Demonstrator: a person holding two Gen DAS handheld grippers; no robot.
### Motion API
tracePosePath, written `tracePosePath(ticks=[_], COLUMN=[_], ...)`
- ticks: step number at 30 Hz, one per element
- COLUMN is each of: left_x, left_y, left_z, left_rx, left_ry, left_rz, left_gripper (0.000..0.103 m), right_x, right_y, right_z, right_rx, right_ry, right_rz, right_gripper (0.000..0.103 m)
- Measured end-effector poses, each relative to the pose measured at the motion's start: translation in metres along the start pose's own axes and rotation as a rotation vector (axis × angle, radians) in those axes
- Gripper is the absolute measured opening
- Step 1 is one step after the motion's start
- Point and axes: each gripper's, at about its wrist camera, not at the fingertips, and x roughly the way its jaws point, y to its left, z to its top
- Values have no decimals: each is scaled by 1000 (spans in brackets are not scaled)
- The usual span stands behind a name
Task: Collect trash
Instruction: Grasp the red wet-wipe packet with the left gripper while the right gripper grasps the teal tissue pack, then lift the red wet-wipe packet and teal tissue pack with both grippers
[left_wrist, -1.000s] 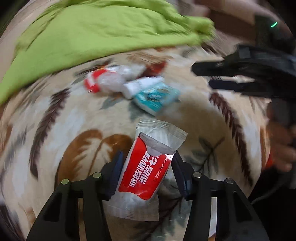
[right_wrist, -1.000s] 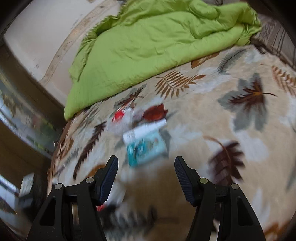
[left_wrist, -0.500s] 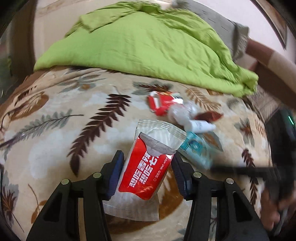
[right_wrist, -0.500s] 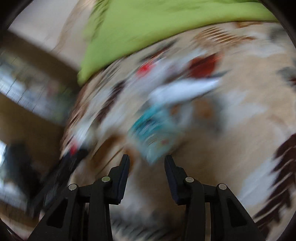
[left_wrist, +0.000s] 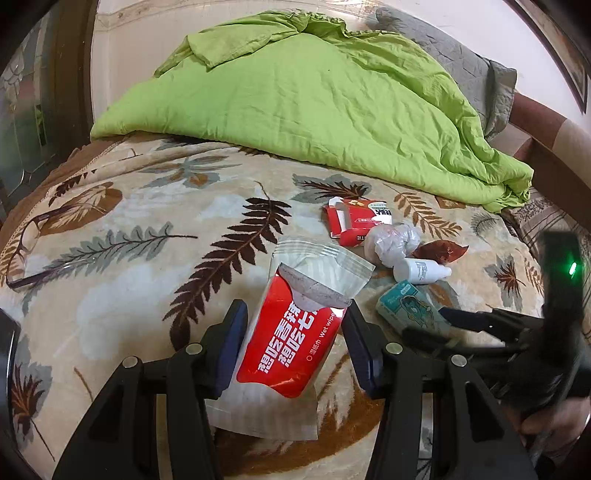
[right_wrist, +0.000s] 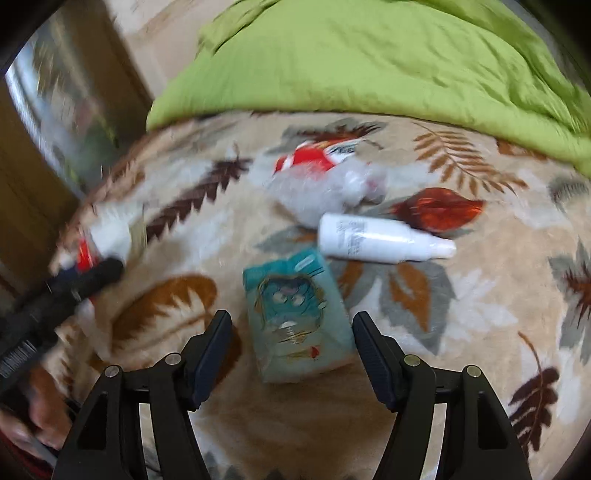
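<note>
Home bedroom: bed with leaf-print blanket (left_wrist: 155, 266), rumpled green duvet (left_wrist: 314, 110), grey pillow (left_wrist: 476, 70).

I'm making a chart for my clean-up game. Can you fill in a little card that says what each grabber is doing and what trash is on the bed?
left gripper: shut on the red wet wipe packet
right gripper: open, jaws either side of the teal tissue pack
other trash on the blanket: white bottle lying on its side, crumpled clear plastic, red box, dark red wrapper
surface: leaf-print blanket
behind: green quilt
also there: eyeglasses
</note>
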Motion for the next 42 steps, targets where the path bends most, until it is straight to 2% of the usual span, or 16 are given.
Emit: tracePosePath(ticks=[2,7,10,14,19,25,31,42], left_x=[1,-1,-3,-11,-29,-41,-44,-42], left_y=[0,-5,-11,-21,-42,-66,-81,-82], left_z=[0,-1,-4,-10,-20,-38,-43,-43], left_rx=[1,22,40,64,118,182,269,275], left_ry=[2,-9,-16,-28,-65,-78,-143,-144], left_rz=[3,13,19,29,57,61,110,114], left_gripper=[51,51,51,51,51,51,51,51], right_x=[5,-9,-24,-67,-110,-132,-130,-126], right_y=[6,0,1,7,17,12,-1,6], right_z=[-5,-8,-13,-27,-58,-82,-82,-81], right_rx=[-37,-18,0,22,74,133,188,152], right_ry=[17,-28,-69,-180,-287,-313,-308,-314], right_rz=[-50,-47,-73,-140,-157,-158,-139,-140], right_gripper=[57,36,33,33,33,33,33,33])
